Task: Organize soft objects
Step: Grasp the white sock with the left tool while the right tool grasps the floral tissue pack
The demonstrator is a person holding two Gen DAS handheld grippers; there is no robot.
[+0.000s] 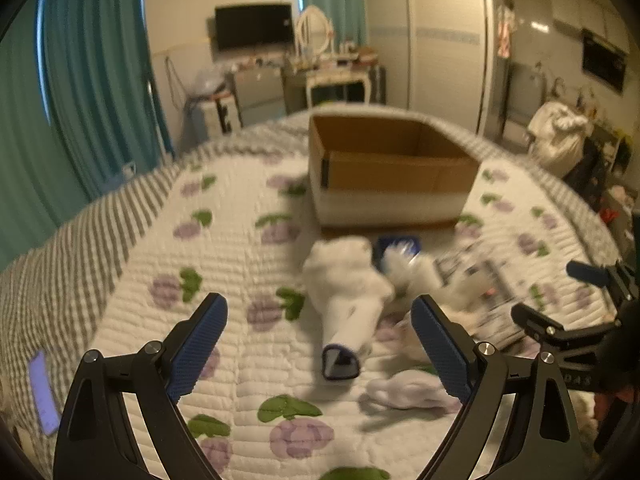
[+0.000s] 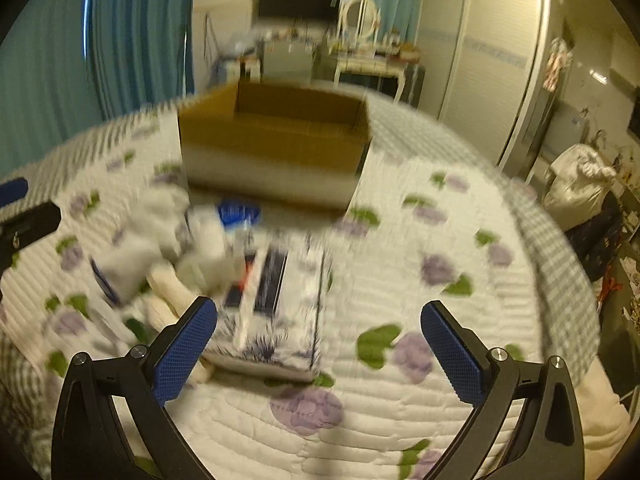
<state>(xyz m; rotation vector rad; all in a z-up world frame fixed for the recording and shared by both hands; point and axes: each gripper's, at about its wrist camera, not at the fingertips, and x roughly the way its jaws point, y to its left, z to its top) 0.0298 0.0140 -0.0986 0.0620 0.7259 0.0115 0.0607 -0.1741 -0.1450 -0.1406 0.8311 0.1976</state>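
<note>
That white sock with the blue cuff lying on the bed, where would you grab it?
Probably mid-leg, just behind the cuff of the sock. It lies lengthwise toward the open left gripper, so come from above with the fingers either side of its narrow width.

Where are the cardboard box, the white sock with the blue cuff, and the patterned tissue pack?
cardboard box (image 1: 394,176): left wrist view, on its near wall.
white sock with the blue cuff (image 1: 352,320): left wrist view, mid-leg.
patterned tissue pack (image 2: 280,312): right wrist view, top face.
</note>
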